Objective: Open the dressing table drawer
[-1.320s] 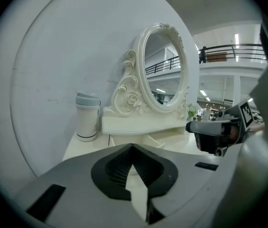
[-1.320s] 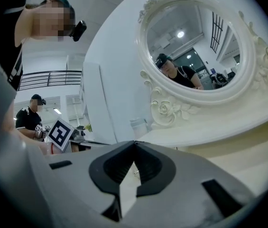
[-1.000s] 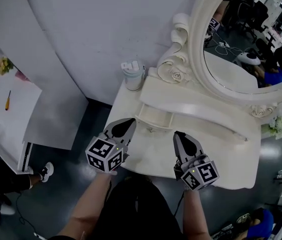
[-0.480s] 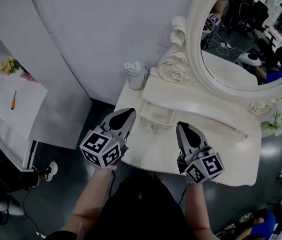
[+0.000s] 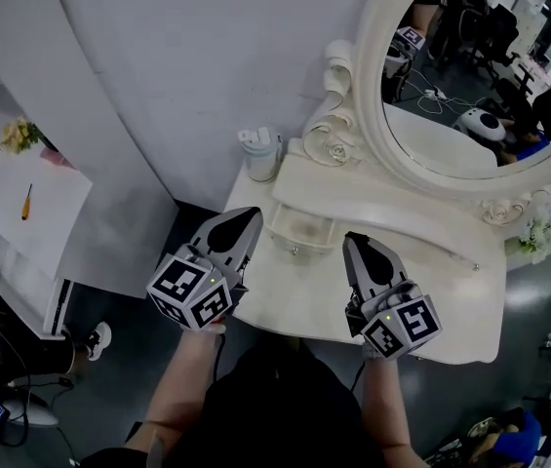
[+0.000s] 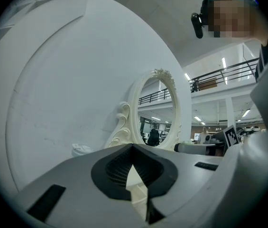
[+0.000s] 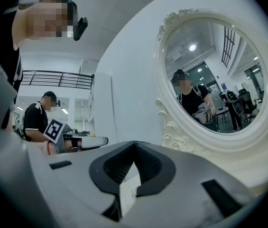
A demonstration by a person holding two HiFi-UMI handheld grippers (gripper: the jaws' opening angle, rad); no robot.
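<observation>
Head view: left hand-held gripper (image 5: 253, 214), closed.

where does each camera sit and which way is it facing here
Head view: on the person's head, looking steeply down at the white carved dressing table; shows both forearms, the left gripper and the right gripper.
Left gripper view: rides the left gripper, pointing level past its shut jaws at the oval white-framed mirror.
Right gripper view: rides the right gripper, level, shut jaws in front, same mirror ahead.
Shared: all three show the mirror; each gripper view catches the other gripper.
</observation>
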